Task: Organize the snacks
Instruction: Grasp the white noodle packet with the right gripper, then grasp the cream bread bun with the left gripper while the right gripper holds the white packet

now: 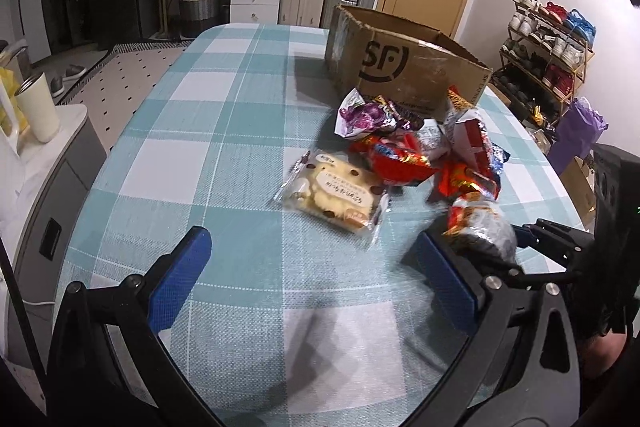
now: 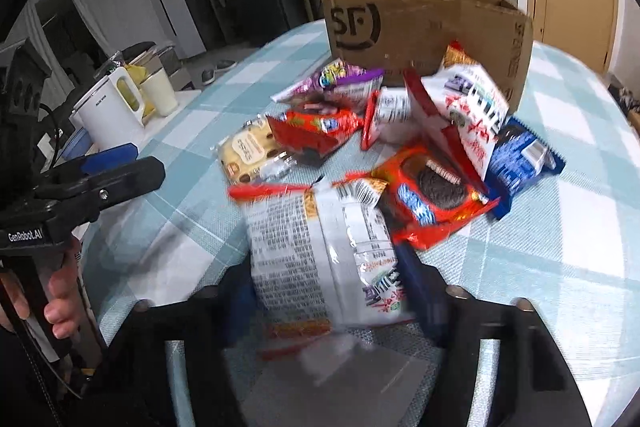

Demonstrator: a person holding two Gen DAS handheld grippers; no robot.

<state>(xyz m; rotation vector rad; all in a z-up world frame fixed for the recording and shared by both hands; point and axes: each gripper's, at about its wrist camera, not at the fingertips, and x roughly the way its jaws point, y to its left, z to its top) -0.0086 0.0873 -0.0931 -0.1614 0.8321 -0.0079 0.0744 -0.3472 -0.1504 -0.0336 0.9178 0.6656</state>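
Checked teal-and-white cloth covers the table [image 1: 224, 163] in a cluttered room with drawers, suitcases and a shoe rack behind. At left, the left gripper [image 1: 316, 267] hovers over bare cloth, its blue fingers spread wide with nothing between them. Just ahead lies a clear-wrapped cookie pack [image 1: 334, 193], flat and apart from the heap. Centre, a loose pile of snacks [image 1: 424, 147] in crinkled red, purple and blue foil leans against an open cardboard box [image 1: 404, 67] marked SF. At right, the right gripper [image 2: 332, 291] has its fingers closed on a white snack bag [image 2: 320, 247] printed with small text, its red sealed edge pointing up toward the pile. The bag is slick, puffy and blurred; held near one end, it could slide or twist out of the pads, and swinging it past the heap may knock the leaning packets flat or off the table's far edge.
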